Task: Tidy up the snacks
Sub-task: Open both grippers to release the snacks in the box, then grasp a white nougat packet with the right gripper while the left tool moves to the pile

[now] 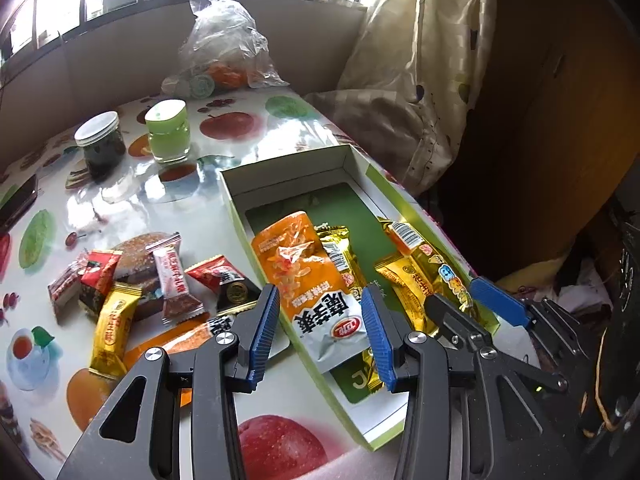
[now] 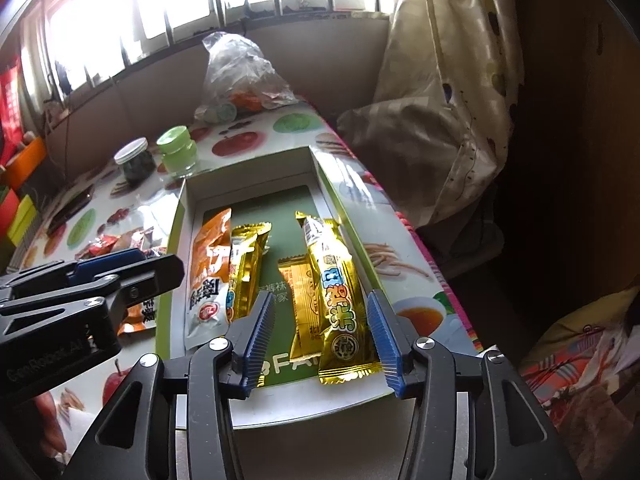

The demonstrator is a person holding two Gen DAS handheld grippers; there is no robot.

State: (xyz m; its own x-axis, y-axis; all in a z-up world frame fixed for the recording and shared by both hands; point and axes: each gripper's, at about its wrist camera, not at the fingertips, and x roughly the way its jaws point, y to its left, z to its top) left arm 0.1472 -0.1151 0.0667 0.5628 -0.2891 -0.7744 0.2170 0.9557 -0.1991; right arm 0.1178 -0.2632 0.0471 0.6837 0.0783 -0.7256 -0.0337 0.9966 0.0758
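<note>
A shallow white-and-green box (image 1: pixel 234 204) (image 2: pixel 176 236) lies on the fruit-print table. In it lie an orange-and-white snack pouch (image 1: pixel 308 280) (image 2: pixel 208 272) and several gold-wrapped bars (image 1: pixel 424 276) (image 2: pixel 338 300). My left gripper (image 1: pixel 320 320) is open and empty, just above the pouch's white end. My right gripper (image 2: pixel 320 328) is open and empty, its fingers on either side of the gold bars at the box's near right; it also shows in the left wrist view (image 1: pixel 464 300). A pile of small wrapped snacks (image 1: pixel 132 280) lies on the table left of the box.
A dark jar with a white lid (image 1: pixel 100 144) and a green-lidded jar (image 1: pixel 168 130) stand at the back left. A clear plastic bag (image 1: pixel 224 44) sits at the far end. A curtain (image 1: pixel 420 80) hangs beyond the table's right edge.
</note>
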